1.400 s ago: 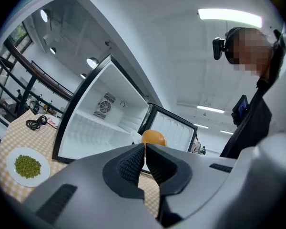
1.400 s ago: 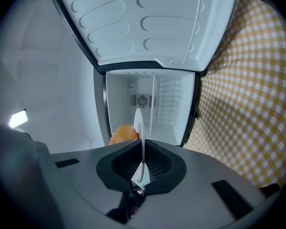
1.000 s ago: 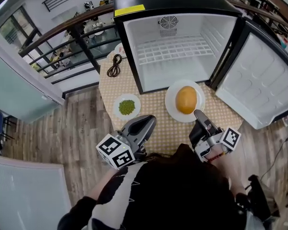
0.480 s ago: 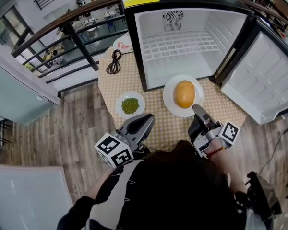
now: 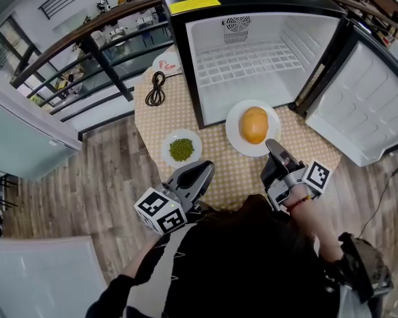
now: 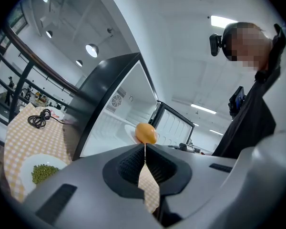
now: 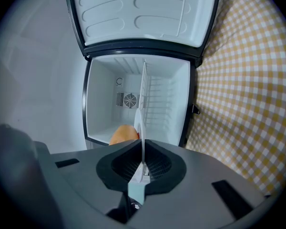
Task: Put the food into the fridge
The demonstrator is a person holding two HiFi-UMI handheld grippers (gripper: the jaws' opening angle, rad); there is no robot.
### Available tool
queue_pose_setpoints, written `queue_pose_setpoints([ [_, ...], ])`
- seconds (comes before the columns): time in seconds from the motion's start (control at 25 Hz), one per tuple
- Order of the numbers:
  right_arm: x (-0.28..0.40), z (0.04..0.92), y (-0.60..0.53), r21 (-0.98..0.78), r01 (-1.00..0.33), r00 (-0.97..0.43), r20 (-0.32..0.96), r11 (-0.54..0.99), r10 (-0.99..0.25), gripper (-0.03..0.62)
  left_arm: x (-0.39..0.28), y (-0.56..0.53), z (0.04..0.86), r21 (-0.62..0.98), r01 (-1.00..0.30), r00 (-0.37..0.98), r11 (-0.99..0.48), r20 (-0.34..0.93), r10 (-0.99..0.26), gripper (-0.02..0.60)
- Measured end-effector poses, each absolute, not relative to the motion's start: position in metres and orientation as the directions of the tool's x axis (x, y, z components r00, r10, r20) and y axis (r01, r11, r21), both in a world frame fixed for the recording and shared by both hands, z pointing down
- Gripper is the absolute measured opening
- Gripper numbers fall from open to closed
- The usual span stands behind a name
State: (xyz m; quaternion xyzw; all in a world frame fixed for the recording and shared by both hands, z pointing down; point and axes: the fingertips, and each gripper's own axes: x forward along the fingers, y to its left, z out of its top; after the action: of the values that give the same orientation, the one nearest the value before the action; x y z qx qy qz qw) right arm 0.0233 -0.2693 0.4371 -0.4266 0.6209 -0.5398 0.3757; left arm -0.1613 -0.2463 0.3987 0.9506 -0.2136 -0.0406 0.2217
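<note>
An orange round bun point(image 5: 254, 124) lies on a white plate point(image 5: 236, 136) on the checked table point(image 5: 225, 171), right at the open fridge's point(image 5: 205, 85) front edge. My right gripper point(image 5: 273, 147) is shut on the near rim of that plate; in the right gripper view the plate's rim point(image 7: 139, 118) runs edge-on between the jaws of the right gripper point(image 7: 143, 143), with the bun point(image 7: 123, 134) just left of them. My left gripper point(image 5: 203, 171) is shut and holds nothing, near the table's front edge. In the left gripper view the left gripper point(image 6: 145, 147) points towards the bun point(image 6: 146, 133).
A small white plate of green peas point(image 5: 181, 149) sits left of the bun's plate. A coiled black cable point(image 5: 156, 89) and another small dish point(image 5: 167, 61) lie beside the fridge. The fridge door point(image 5: 368, 105) stands open at the right; a wire shelf point(image 5: 249, 61) crosses the bare interior.
My right gripper has moved a little forward with the plate and bun, towards the fridge opening. The left gripper has barely moved.
</note>
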Motion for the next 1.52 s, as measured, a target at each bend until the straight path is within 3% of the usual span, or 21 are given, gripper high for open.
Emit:
queue_pose_setpoints([
  [0.96,0.068,0.476,-0.372,-0.957,-0.287,-0.392,0.154,-0.038,-0.907,0.023,-0.134,-0.285,0.422,0.42,-0.484,0.866,-0.768,0.107,-0.488,0.018],
  [1.52,0.078,0.512,-0.431,-0.961,-0.27,-0.371,0.167,-0.066,-0.913,0.023,-0.106,-0.302,0.437,0.414,-0.539,0.837,-0.734,0.161,-0.524,0.019],
])
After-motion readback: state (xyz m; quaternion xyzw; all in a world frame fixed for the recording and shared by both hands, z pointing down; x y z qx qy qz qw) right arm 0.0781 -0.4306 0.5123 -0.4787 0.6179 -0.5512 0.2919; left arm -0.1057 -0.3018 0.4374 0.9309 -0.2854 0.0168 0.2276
